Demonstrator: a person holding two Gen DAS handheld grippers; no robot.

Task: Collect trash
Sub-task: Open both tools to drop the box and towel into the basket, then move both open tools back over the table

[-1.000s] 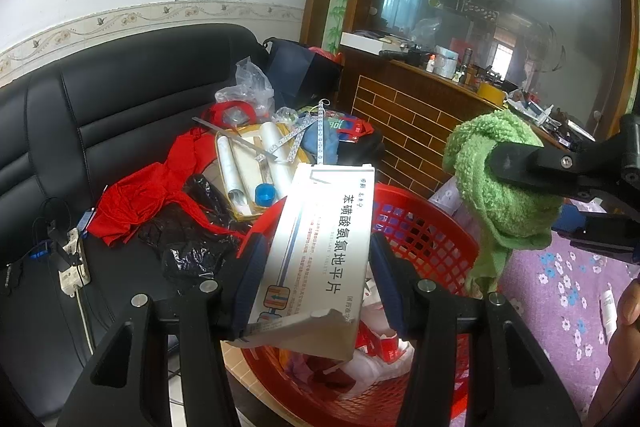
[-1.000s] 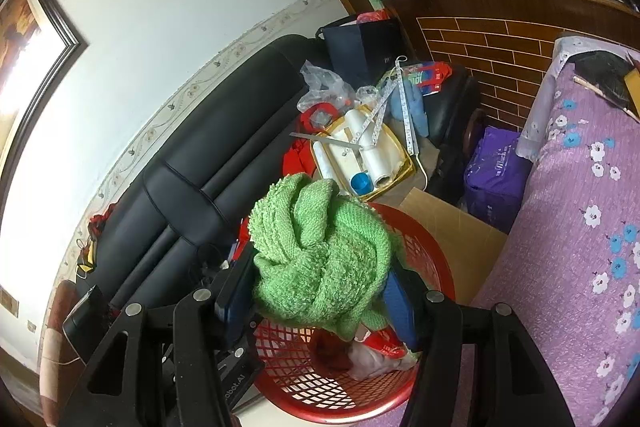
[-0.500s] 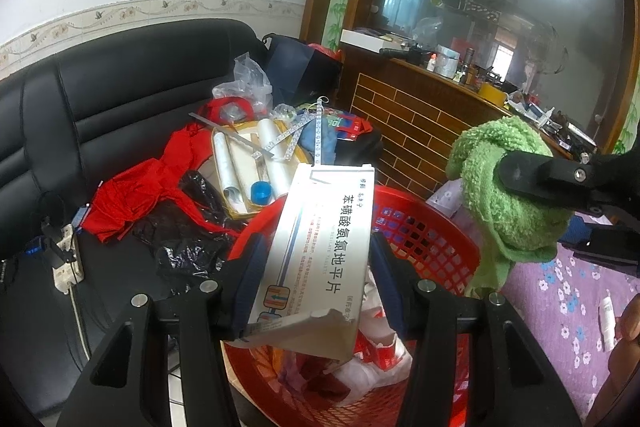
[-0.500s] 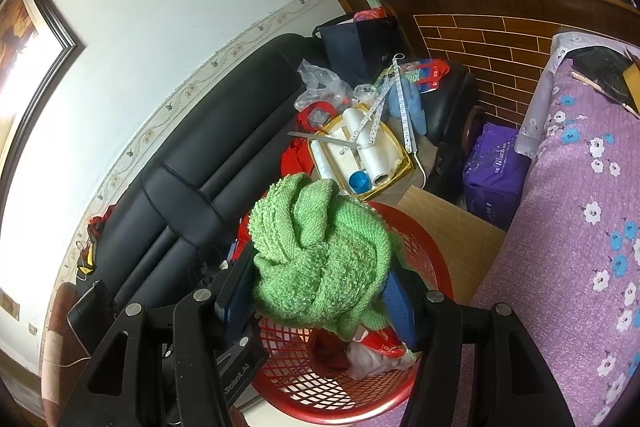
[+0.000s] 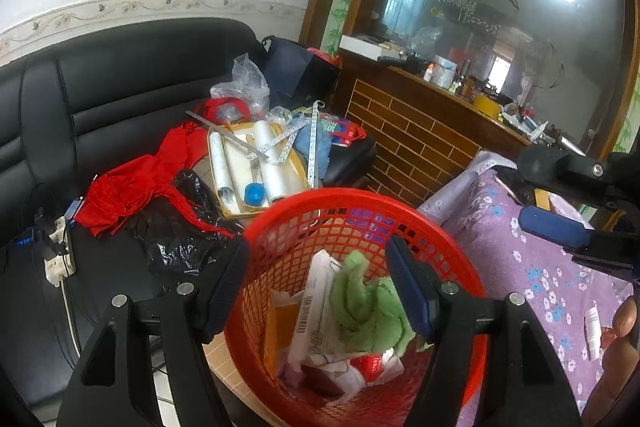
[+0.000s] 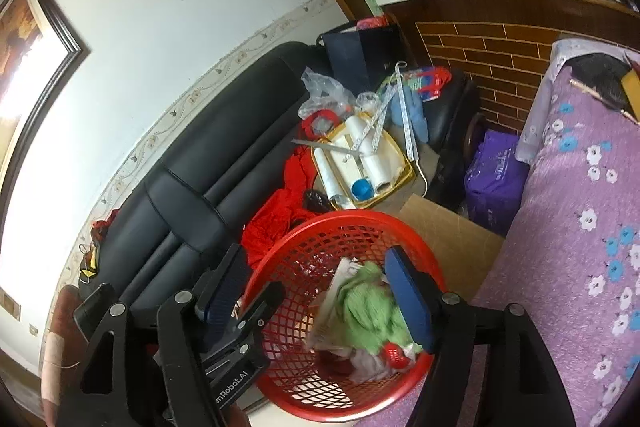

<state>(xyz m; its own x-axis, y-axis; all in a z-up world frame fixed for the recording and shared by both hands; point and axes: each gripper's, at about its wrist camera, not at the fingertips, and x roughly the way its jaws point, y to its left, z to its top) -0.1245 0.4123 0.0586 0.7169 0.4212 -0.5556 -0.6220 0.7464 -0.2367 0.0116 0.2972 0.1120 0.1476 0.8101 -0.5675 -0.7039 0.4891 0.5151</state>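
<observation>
Left wrist view
Surroundings: a black sofa (image 5: 120, 83) carries a red cloth (image 5: 136, 183), a black plastic bag (image 5: 176, 227), a yellow tray (image 5: 256, 167) and a clear bag (image 5: 240, 83). A brick-fronted counter (image 5: 416, 131) stands behind, and a purple flowered cover (image 5: 540, 267) lies to the right.
In the way: nothing lies between the left gripper (image 5: 318, 283) and the basket below it.
Basket: the red basket (image 5: 360, 207) holds a white box (image 5: 316, 307), a green cloth (image 5: 368, 303) and other scraps.
Tray: plastic rolls (image 5: 272, 155), a blue cap (image 5: 254, 193) and folding rulers (image 5: 280, 143).
Left fingers: spread, having just been opening, with nothing between them; the box lies loose in the basket.
Right gripper (image 5: 540, 191): seen at the right edge, its fingers apart and empty.

Right wrist view
Surroundings: the sofa (image 6: 224, 155), a framed picture (image 6: 24, 59), a sheet of cardboard (image 6: 452, 239) and a purple bag (image 6: 496, 175) beside the cover (image 6: 580, 227).
Basket: the green cloth (image 6: 368, 311) lies on the box (image 6: 332, 303) inside the basket (image 6: 320, 227).
Right fingers: the right gripper (image 6: 316, 291) is spread, having just been opening, with nothing pinched.
Left gripper (image 6: 248, 303): it sits at the basket's left rim.
</observation>
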